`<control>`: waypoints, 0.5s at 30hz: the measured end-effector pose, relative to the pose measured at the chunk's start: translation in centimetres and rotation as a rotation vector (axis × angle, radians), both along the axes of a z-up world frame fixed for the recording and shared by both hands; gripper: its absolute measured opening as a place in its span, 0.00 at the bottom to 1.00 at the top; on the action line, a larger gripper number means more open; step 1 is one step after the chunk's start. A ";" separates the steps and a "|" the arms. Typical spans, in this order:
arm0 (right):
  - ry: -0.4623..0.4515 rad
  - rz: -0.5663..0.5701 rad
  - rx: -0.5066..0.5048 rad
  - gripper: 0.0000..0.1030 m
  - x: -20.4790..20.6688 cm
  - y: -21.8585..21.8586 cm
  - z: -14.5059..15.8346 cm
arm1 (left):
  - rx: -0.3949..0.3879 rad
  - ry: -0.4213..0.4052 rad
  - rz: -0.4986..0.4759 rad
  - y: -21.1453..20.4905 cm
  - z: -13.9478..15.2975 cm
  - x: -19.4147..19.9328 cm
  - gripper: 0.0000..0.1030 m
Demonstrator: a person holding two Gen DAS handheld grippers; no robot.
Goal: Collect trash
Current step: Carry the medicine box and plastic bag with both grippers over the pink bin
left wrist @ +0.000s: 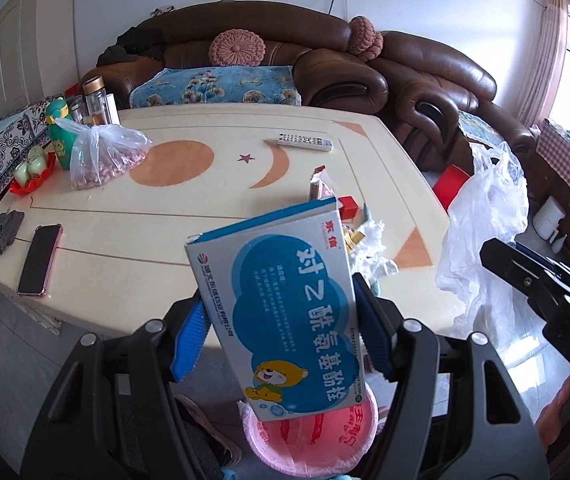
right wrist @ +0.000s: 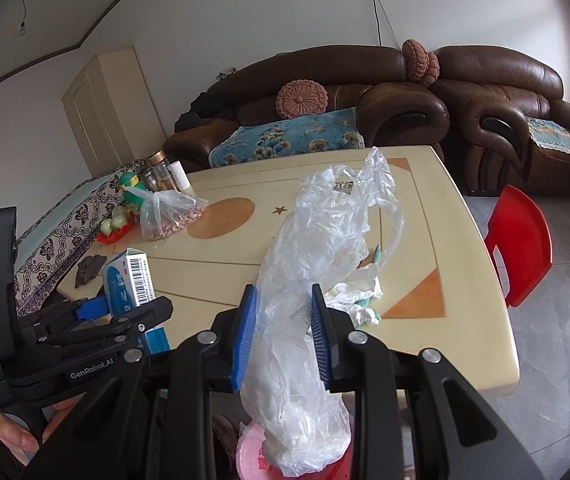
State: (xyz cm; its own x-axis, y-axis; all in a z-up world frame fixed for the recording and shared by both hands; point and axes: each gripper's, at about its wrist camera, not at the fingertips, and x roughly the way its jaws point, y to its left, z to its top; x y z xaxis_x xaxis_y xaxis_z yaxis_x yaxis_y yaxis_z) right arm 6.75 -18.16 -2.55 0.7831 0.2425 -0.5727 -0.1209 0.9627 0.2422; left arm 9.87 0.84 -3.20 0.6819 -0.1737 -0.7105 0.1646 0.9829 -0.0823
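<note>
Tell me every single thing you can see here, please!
medicine box: one, blue and white, in left gripper
plastic bag: one, clear white, in right gripper
pink bin: one, below the box
table: one, cream
phone: one, dark, table's near left
remote: one, white, far side
bag of nuts: one, clear, left side
crumpled wrappers: several, right edge
sofas: brown, behind table
red chair: one, right of table
left gripper: black, blue pads
right gripper: black, blue pads
</note>
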 end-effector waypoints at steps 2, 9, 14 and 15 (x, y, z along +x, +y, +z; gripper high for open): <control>0.000 -0.002 -0.006 0.26 -0.9 0.2 0.0 | -0.003 0.001 -0.010 -0.1 0.0 -0.5 0.63; 0.013 -0.004 -0.018 0.26 -3.5 0.9 -0.6 | -0.002 -0.001 -0.041 -0.2 -0.5 -2.3 0.63; 0.035 -0.002 -0.021 0.26 -4.7 1.3 -1.6 | 0.021 0.027 -0.064 -0.2 -2.0 -3.3 0.63; 0.040 -0.002 -0.022 0.26 -5.0 1.3 -1.8 | 0.025 0.034 -0.068 -0.1 -2.4 -3.4 0.63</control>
